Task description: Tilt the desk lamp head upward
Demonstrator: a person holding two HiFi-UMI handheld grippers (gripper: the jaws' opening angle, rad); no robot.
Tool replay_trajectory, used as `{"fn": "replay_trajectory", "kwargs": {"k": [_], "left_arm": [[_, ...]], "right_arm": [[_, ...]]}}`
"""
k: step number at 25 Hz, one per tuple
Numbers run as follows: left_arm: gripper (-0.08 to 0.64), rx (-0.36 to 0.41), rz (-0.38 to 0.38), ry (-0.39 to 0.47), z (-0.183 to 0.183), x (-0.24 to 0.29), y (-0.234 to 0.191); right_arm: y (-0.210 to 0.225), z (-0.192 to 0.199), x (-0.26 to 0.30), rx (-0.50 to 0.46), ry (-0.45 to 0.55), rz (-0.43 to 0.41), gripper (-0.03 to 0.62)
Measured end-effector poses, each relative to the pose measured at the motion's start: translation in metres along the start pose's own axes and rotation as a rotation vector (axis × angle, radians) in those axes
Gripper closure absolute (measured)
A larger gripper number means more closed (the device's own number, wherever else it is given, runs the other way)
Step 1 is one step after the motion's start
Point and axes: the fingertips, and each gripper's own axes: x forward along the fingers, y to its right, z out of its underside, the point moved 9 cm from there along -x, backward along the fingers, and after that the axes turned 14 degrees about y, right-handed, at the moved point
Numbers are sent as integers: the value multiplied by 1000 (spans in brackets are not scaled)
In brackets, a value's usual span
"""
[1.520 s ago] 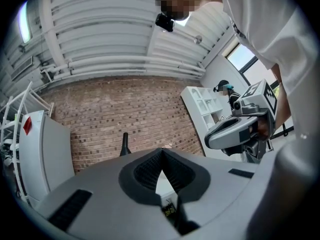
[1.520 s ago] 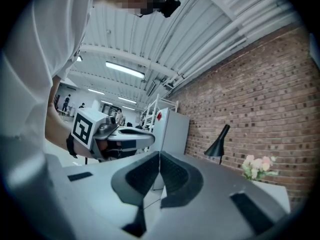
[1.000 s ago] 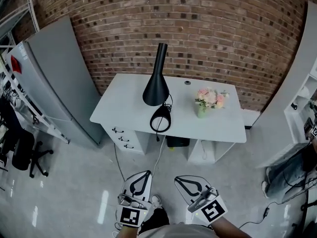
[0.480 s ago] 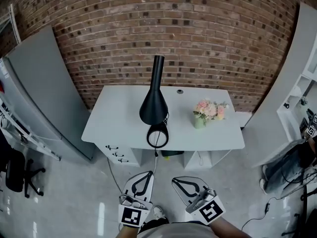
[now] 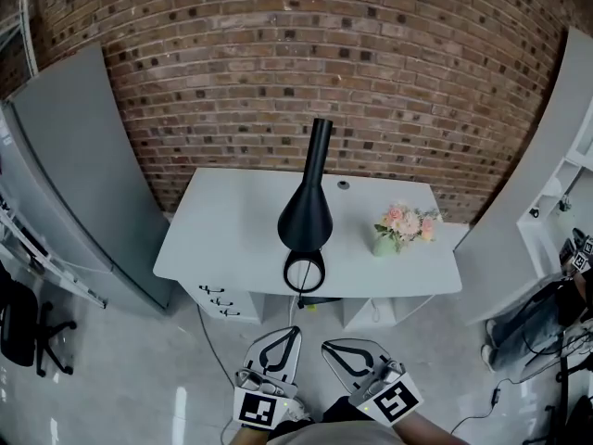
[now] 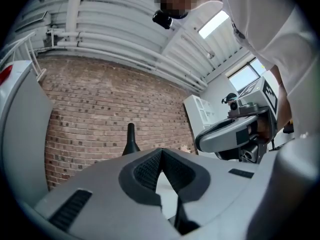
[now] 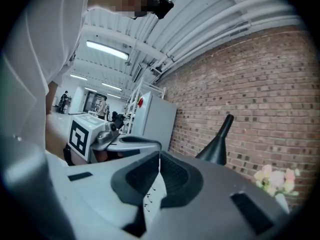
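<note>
A black desk lamp (image 5: 307,219) stands on the white desk (image 5: 222,230), its cone head pointing down over a ring-shaped base (image 5: 305,273) at the desk's front edge. The lamp (image 6: 130,140) rises above the jaws in the left gripper view, and the lamp (image 7: 218,145) shows against the brick wall in the right gripper view. My left gripper (image 5: 293,332) and right gripper (image 5: 327,347) hang side by side in front of the desk, well short of the lamp. Both are shut with nothing in them: the left gripper (image 6: 161,152) and the right gripper (image 7: 159,157) have their pads meeting.
A small vase of pink flowers (image 5: 405,226) stands on the desk right of the lamp. A tall grey cabinet (image 5: 83,174) is at the left, white shelving (image 5: 561,184) at the right. Drawers (image 5: 219,296) sit under the desk, and a black office chair (image 5: 18,327) stands far left.
The desk and lamp have shifted toward the middle of the head view and sit a little nearer. Both grippers have drawn closer together and moved toward the desk, still shut.
</note>
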Motion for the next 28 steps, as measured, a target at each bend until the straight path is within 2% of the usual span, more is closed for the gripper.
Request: {"fn": "replay_trajectory", "kwargs": {"k": [6, 12, 16, 19, 22, 26, 28], "left_arm": [[554, -3, 1, -6, 6, 7, -11], [554, -35, -32, -42, 24, 19, -15], [554, -33, -77, -45, 27, 36, -27], [554, -1, -74, -68, 31, 48, -36], [554, -35, -120, -44, 37, 64, -42], [554, 28, -70, -91, 45, 80, -44], [554, 29, -80, -98, 51, 85, -49]], "right_arm": [[15, 5, 4, -16, -42, 14, 572], [39, 20, 12, 24, -24, 24, 572], [64, 32, 24, 18, -4, 5, 572], [84, 36, 34, 0, 7, -5, 574], [102, 42, 38, 1, 16, -8, 572], [123, 53, 43, -5, 0, -13, 572], [131, 58, 48, -25, -14, -25, 574]]}}
